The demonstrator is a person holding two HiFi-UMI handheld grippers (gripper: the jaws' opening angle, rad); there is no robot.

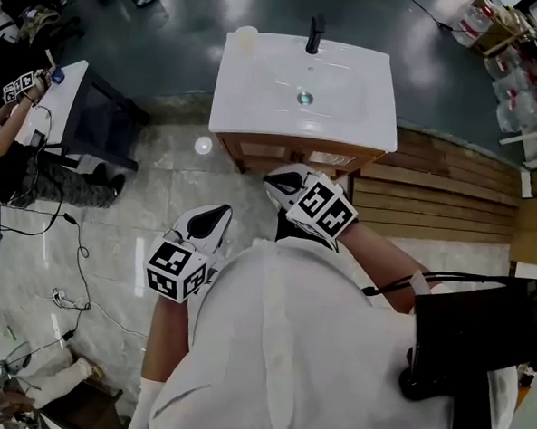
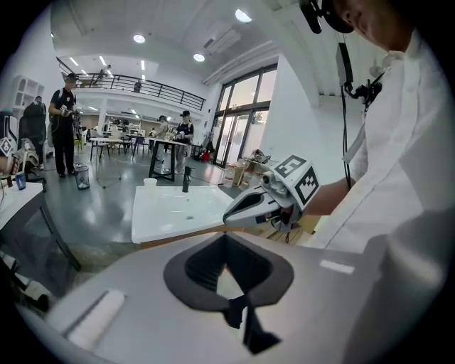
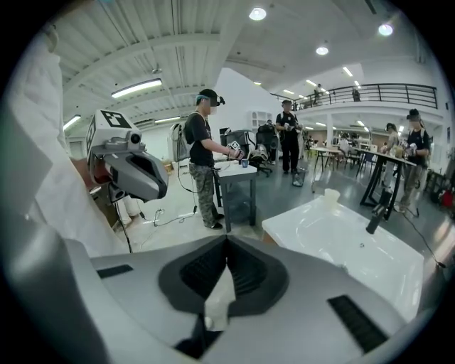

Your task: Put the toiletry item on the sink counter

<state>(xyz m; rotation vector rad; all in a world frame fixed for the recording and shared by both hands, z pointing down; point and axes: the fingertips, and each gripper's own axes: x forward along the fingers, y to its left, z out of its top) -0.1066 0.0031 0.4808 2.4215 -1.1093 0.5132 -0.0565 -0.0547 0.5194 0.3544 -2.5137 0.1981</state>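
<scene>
Glossy white sink counter [image 1: 248,104] on a wooden cabinet [image 1: 274,151], shiny dark floor [image 1: 174,54].

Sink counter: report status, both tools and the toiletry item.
Left tool shut, empty. Right tool shut, empty. No toiletry item held; white cup at back corner of sink counter. Nothing in the way.

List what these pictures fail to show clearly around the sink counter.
Cup on the sink counter, head view: too small to tell contents.
Round white thing on the floor, head view: too small to identify.
The floor below the person, head view: hidden by the white shirt.
Toiletry item: not identifiable in any view.
</scene>
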